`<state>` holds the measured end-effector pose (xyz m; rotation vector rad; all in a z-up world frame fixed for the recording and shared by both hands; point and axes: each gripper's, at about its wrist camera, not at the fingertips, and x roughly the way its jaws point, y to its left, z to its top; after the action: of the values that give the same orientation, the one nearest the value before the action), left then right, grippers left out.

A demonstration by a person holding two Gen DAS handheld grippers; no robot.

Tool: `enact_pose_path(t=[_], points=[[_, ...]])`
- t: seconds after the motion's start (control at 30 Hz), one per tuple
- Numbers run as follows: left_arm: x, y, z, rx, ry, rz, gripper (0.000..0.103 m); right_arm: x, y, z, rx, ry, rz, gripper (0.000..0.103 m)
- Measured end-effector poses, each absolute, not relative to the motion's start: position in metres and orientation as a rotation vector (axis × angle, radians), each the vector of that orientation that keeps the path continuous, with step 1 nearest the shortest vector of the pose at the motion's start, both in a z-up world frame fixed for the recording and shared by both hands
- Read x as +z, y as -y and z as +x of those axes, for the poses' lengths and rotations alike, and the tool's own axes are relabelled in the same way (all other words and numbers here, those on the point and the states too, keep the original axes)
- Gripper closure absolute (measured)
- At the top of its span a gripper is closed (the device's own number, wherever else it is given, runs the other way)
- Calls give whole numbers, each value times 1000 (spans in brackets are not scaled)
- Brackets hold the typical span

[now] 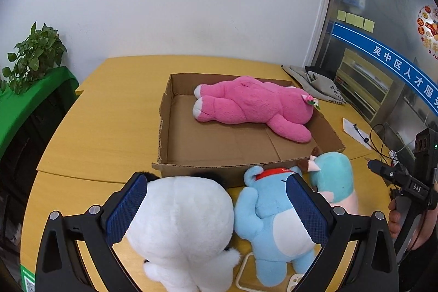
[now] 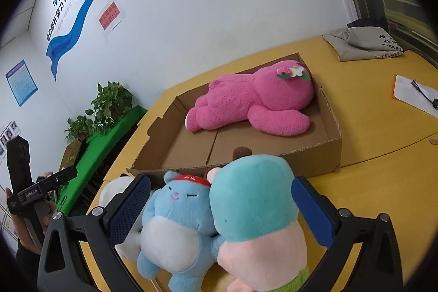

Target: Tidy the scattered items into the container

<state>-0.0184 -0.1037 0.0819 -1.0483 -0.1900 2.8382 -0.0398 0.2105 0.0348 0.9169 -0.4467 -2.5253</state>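
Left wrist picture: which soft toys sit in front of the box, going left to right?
Fluffy white plush toy → light blue plush animal with a red headband → teal and pink plush toy.

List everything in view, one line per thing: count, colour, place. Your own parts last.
cardboard box: 1, brown, middle of the table
pink plush: 1, pink, lying inside the box
white plush: 1, white, in front of the box, leftmost
blue plush: 1, light blue with red cap, in front of the box, middle
teal plush: 1, teal and pink, in front of the box, rightmost
table: 1, yellow
grey bag: 1, grey, far right corner of the table
potted plant: green, on a green ledge, left
left tongs: open, over the white plush
right tongs: open, over the blue and teal plushes
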Motion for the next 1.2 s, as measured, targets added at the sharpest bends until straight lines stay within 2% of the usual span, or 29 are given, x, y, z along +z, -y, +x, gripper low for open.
enact_pose_path(t=[0.3, 0.57, 0.73, 0.87, 1.2], points=[[74, 84, -15, 2793, 247, -1030, 0, 27, -193, -35, -2434, 444, 980, 0], [63, 74, -11, 2790, 219, -1056, 0, 19, -165, -26, -2405, 311, 1008, 0], [54, 80, -2, 2801, 228, -1064, 0, 24, -167, -14, -2479, 273, 955, 0], [44, 87, -5, 2804, 223, -1130, 0, 10, -162, -19, -2467, 268, 1049, 0], [28, 115, 6, 2848, 270, -1159, 0, 9, -138, -19, -2486, 176, 1032, 0]])
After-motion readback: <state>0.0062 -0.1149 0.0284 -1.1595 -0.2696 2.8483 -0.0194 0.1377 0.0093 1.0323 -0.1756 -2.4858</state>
